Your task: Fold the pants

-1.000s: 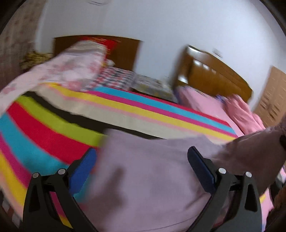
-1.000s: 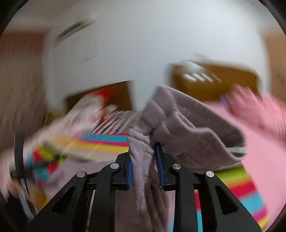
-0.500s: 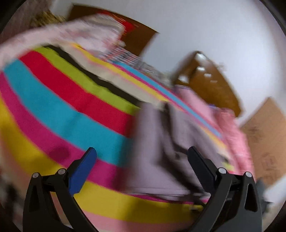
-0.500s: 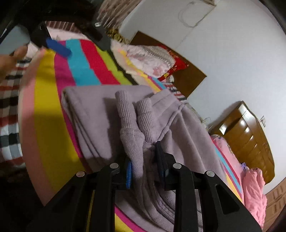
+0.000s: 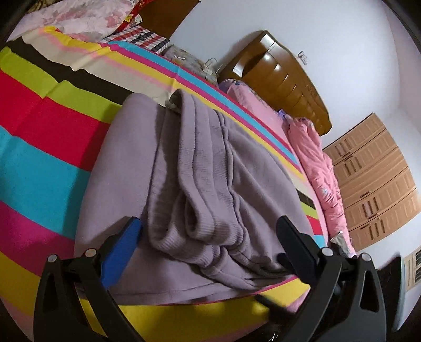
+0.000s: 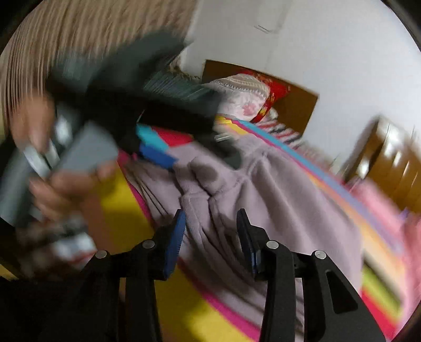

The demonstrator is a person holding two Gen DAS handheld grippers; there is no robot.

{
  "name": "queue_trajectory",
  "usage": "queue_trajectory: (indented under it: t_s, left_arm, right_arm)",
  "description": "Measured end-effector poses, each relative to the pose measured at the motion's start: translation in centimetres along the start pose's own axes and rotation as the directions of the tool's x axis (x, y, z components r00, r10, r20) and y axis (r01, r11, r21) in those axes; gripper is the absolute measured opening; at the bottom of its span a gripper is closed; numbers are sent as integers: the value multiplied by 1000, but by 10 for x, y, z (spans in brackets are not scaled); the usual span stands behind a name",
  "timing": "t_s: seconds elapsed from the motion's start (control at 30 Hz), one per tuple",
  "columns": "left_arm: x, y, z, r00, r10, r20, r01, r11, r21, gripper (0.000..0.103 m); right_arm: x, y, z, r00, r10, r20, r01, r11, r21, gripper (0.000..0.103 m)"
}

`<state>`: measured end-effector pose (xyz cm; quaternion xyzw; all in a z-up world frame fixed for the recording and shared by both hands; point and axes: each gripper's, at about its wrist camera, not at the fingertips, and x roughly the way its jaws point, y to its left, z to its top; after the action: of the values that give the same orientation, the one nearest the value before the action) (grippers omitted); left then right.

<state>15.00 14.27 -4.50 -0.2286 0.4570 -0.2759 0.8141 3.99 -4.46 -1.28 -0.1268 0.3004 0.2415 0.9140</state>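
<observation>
The mauve pants (image 5: 200, 168) lie folded over on the striped blanket (image 5: 44, 147), their ribbed cuffs (image 5: 194, 231) resting on top near me. My left gripper (image 5: 210, 231) is open just above them, one finger to each side of the cuffs. In the blurred right wrist view the pants (image 6: 276, 200) lie on the bed. My right gripper (image 6: 210, 223) is open and empty just above the fabric. The left gripper (image 6: 155, 150) and the hand holding it show there at the left.
A wooden headboard (image 5: 284, 79) and a pink duvet (image 5: 313, 157) lie at the far side of the bed. Floral bedding (image 5: 79, 18) is piled at the upper left. A wooden wardrobe (image 5: 376, 184) stands at the right.
My right gripper has opened and let go of the pants cuffs, which now lie on the folded pants. My left gripper has moved in over the pants.
</observation>
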Motion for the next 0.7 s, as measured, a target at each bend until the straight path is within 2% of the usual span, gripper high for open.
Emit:
queue_trajectory:
  t_s: [0.07, 0.13, 0.23, 0.3, 0.37, 0.4, 0.43, 0.47, 0.57, 0.63, 0.7]
  left_arm:
    - [-4, 9, -4, 999, -36, 25, 37, 999, -28, 101]
    - [-9, 13, -9, 997, -63, 47, 65, 997, -43, 101]
    - [-18, 15, -12, 993, -87, 74, 91, 994, -59, 101]
    - [-25, 16, -16, 991, -106, 78, 112, 991, -70, 101]
    - [-32, 18, -16, 990, -117, 82, 124, 989, -78, 101]
    - [-33, 17, -16, 990, -112, 86, 118, 990, -79, 101]
    - [-35, 16, -16, 990, -106, 89, 113, 990, -80, 101]
    - [-38, 19, -16, 990, -102, 94, 110, 991, -82, 101]
    - [-45, 24, -18, 988, -113, 106, 123, 988, -92, 101]
    - [-48, 25, -18, 987, -114, 114, 124, 988, -91, 101]
    - [-50, 25, -19, 986, -116, 123, 127, 988, -86, 101]
  right_arm:
    - [-3, -18, 4, 1000, 0, 6, 0, 999, 48, 39]
    - [5, -27, 8, 1000, 4, -18, -3, 999, 43, 38]
    - [28, -23, 10, 994, 42, -98, -43, 999, -10, 34]
    - [40, -17, 5, 989, 23, -147, -32, 998, -59, 34]
    - [46, -15, 2, 990, 14, -139, -21, 998, -53, 35]
    - [45, -17, 2, 991, 13, -135, -19, 999, -44, 30]
    - [45, -17, 2, 991, 1, -131, -7, 999, -48, 12]
    - [45, -18, 4, 992, -10, -126, 2, 998, -62, 12]
    - [28, -22, 15, 998, 28, -65, -29, 999, -16, 10]
    - [14, -16, 26, 999, 21, -26, -22, 999, -42, 10]
    - [10, -7, 31, 1000, 8, -28, -10, 996, -92, 10]
